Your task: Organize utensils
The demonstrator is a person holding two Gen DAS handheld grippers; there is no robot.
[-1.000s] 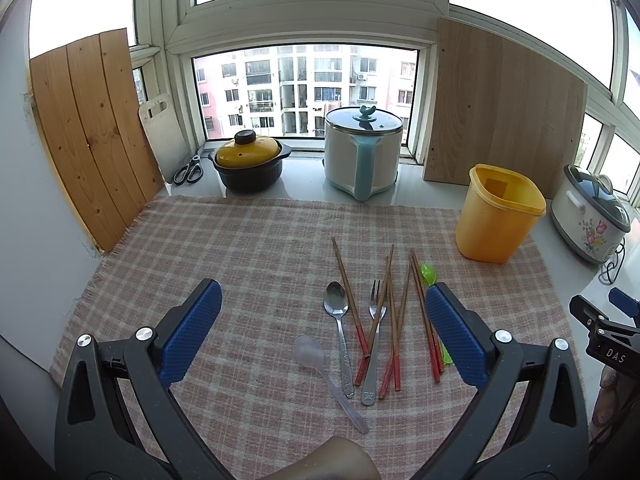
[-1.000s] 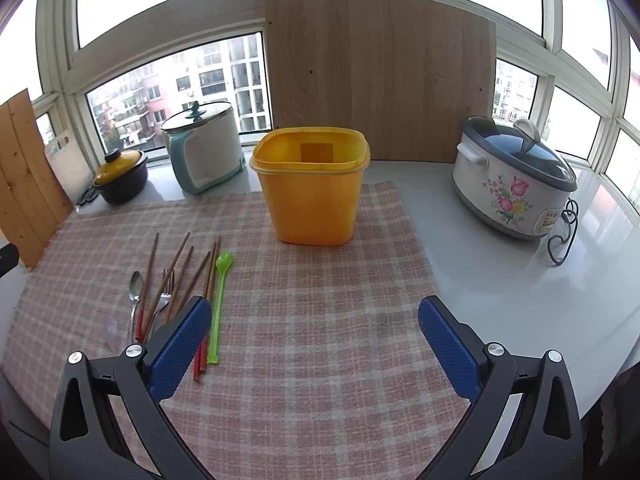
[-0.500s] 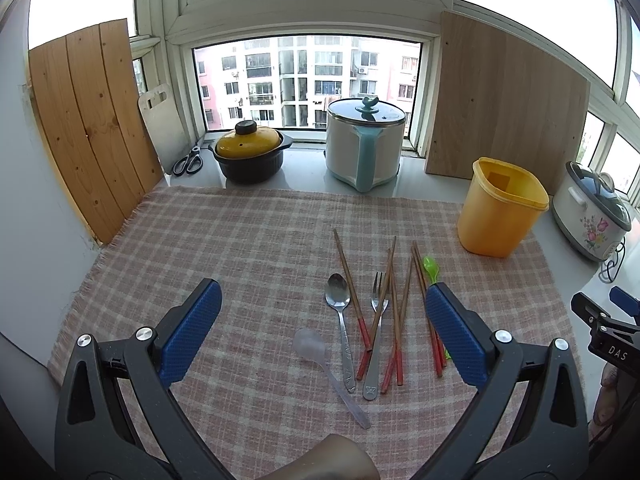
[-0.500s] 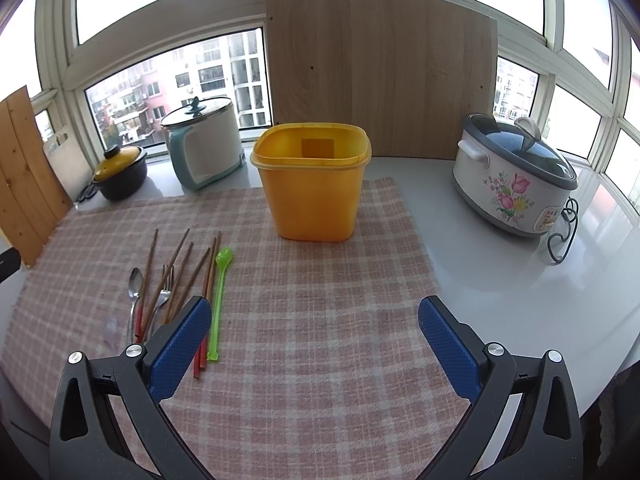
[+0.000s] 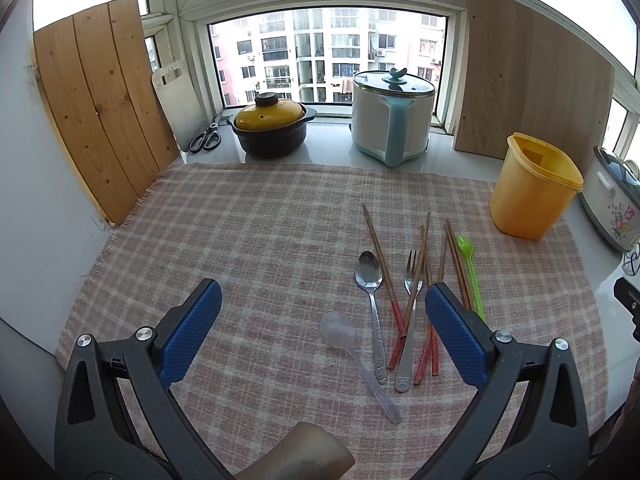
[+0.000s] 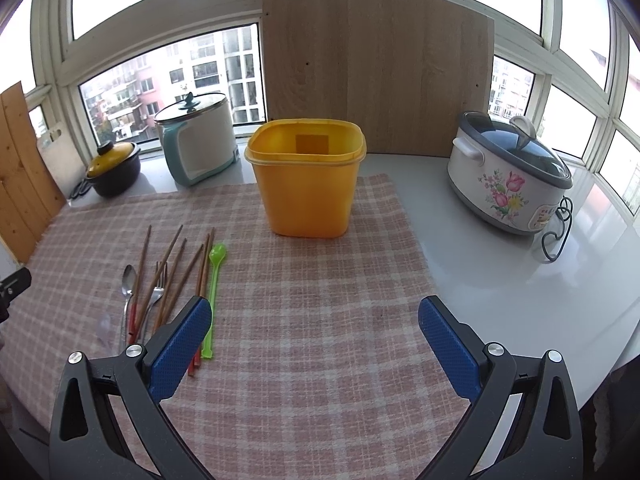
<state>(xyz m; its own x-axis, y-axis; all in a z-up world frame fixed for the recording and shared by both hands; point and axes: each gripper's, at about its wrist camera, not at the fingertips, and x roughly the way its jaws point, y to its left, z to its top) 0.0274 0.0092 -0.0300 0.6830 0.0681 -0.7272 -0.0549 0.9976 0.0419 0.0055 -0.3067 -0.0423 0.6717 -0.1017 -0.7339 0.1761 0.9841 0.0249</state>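
Both tongs, left (image 5: 320, 320) & right (image 6: 316, 336), gape empty; chopsticks (image 5: 416, 280) lie crossed w/ fork (image 5: 409, 304), so one grab prob drags neighbours.

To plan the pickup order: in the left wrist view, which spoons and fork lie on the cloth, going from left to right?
Clear plastic spoon → metal spoon → fork → green spoon. The chopsticks cross each other, so they are left out.

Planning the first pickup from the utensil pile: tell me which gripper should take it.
Left, probably. The left gripper hangs open right above the clear spoon and metal spoon. The right gripper, also open, faces bare cloth before the yellow bin, the pile off to its left.
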